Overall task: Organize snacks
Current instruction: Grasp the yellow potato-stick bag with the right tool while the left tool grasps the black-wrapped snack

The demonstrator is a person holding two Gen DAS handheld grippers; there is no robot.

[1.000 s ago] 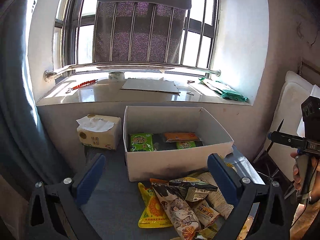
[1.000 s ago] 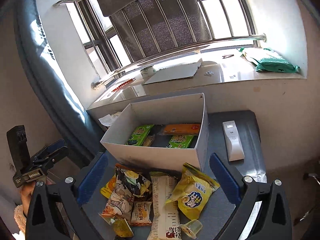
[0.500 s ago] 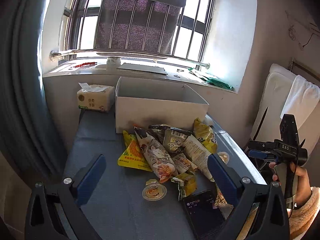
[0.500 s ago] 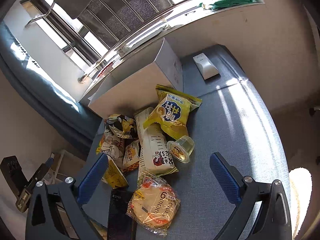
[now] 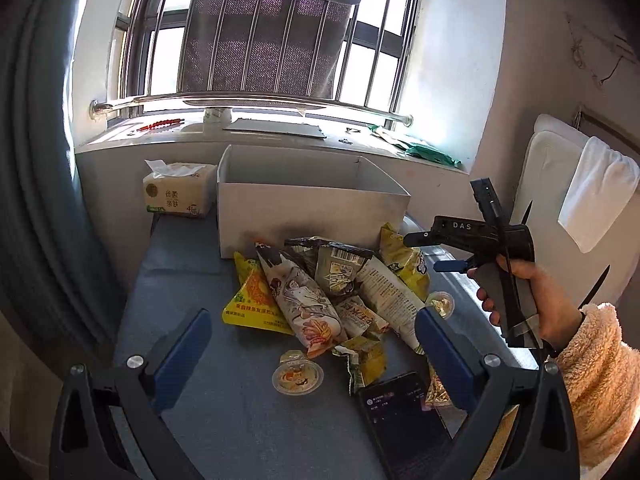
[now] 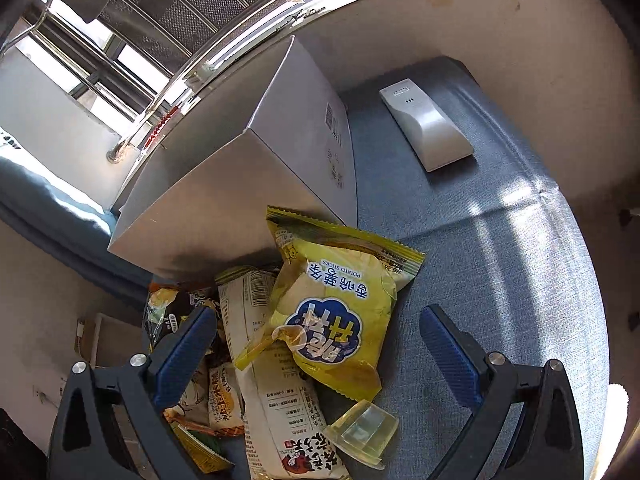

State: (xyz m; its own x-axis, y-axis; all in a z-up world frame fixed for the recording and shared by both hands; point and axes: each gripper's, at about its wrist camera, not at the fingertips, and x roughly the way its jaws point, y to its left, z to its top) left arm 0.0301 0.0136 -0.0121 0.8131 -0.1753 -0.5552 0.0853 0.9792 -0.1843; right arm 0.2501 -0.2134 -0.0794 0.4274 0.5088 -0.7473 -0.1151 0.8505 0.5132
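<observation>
Left wrist view: left gripper [image 5: 312, 336] spread wide, holding nothing, hovering above snack packets [image 5: 320, 292] heaped on grey table [image 5: 192, 400] just before white box [image 5: 312, 216]. Jelly cup [image 5: 297, 374] near phone [image 5: 404, 416]. Right gripper [image 5: 440, 252] seen side-on in a hand [image 5: 532, 300], fingers apart.

Right wrist view: right gripper [image 6: 318, 344] wide, empty, over yellow potato-stick bag [image 6: 336, 312] leaning against the box [image 6: 240, 184]; white remote [image 6: 426, 130] well apart.

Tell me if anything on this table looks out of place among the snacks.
Yes. A black phone with its screen lit lies at the near edge of the snack pile, partly across a packet. A white remote-like device sits alone on the cloth to the right of the white box. Neither is a snack.
</observation>
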